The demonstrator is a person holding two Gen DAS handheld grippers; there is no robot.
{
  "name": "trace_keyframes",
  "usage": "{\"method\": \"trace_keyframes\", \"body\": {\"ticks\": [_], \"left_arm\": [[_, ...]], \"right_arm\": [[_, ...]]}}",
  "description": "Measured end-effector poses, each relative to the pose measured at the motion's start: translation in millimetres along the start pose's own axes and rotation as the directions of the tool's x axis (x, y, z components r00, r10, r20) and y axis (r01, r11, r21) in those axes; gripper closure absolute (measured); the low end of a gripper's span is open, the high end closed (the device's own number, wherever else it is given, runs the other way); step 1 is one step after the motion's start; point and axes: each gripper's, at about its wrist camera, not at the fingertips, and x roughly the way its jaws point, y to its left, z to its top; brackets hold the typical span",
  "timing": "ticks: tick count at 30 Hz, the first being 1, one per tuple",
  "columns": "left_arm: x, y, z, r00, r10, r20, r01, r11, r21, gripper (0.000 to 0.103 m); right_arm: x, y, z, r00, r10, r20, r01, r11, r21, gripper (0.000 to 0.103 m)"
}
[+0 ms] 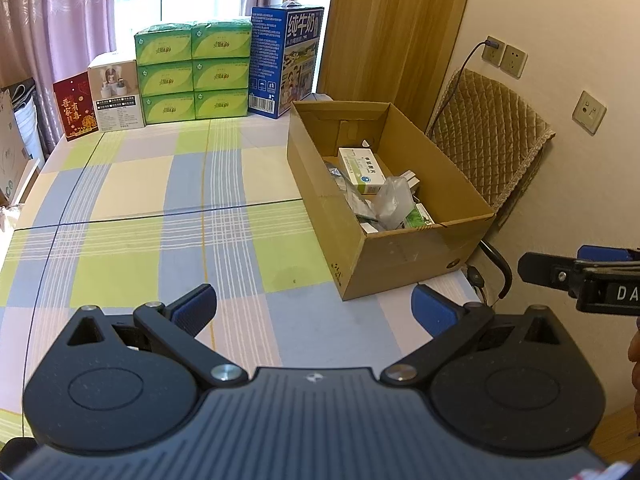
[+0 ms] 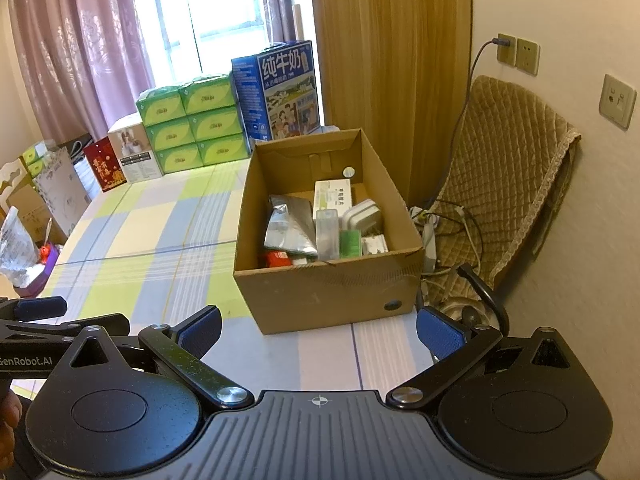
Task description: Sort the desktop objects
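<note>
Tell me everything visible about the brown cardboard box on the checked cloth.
The open brown cardboard box stands upright on the checked green, blue and cream cloth, near its right edge, in front of the blue milk carton. It has no lid and plain corrugated walls, with a dark round mark low on its front. Inside lie a white-and-green medicine packet, a silver foil pouch and other small packages. Both open tongs are apart from it.
</note>
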Motion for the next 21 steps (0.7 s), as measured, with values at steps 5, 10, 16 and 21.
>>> {"method": "trace_keyframes", "body": {"ticks": [5,10,16,21], "left_arm": [[-0.1,-0.1,0.3,1.0,-0.002,0.001,0.002,1.0,0.0,0.001],[-0.3,0.3,0.4,1.0,-0.002,0.002,0.002,1.0,-0.002,0.001],[-0.9,0.2,0.3,1.0,-0.005,0.003,0.005,1.0,-0.002,0.001],[-1.4,0.9,-0.1,1.0,-0.009,0.003,0.009,1.0,-0.004,0.001]], "right_arm": [[-0.2,0.1,-0.4,1.0,-0.001,0.001,0.001,1.0,0.0,0.002],[-0.2,0.1,-0.1,1.0,-0.001,0.0,0.001,1.0,0.001,0.002],[-0.3,-0.1,-0.7,1.0,-0.002,0.001,0.002,1.0,0.0,0.002],[-0.1,0.1,-0.4,1.0,-0.002,0.0,0.002,1.0,0.0,0.002]]}}
